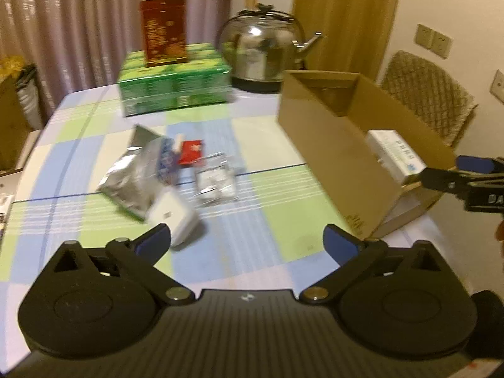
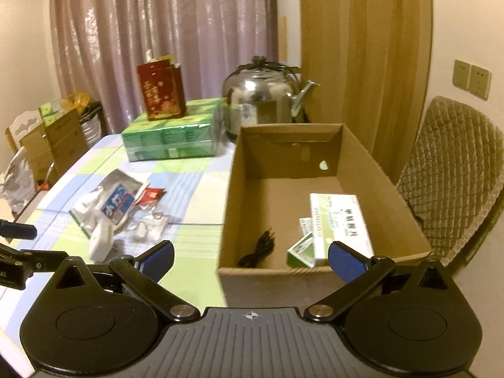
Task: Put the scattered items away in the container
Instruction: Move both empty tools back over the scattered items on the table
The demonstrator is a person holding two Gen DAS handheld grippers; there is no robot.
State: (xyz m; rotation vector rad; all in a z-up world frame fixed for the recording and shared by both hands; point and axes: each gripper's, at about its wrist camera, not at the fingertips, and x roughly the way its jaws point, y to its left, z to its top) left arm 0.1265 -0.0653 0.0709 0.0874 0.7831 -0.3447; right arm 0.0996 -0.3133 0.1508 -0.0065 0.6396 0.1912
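Both grippers stand wide apart and empty: left gripper (image 1: pixel 247 237) faces the scattered pile, right gripper (image 2: pixel 251 260) the cardboard box (image 2: pixel 283 272); next, I judge, the left must close on the white case (image 1: pixel 176 217) nearest its fingertips.

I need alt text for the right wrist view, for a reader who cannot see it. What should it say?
An open cardboard box on a checked tablecloth holds two medicine boxes and a black cable, with the open, empty right gripper in front of it. To its left lie scattered packets. Behind stand a steel kettle and green cartons.
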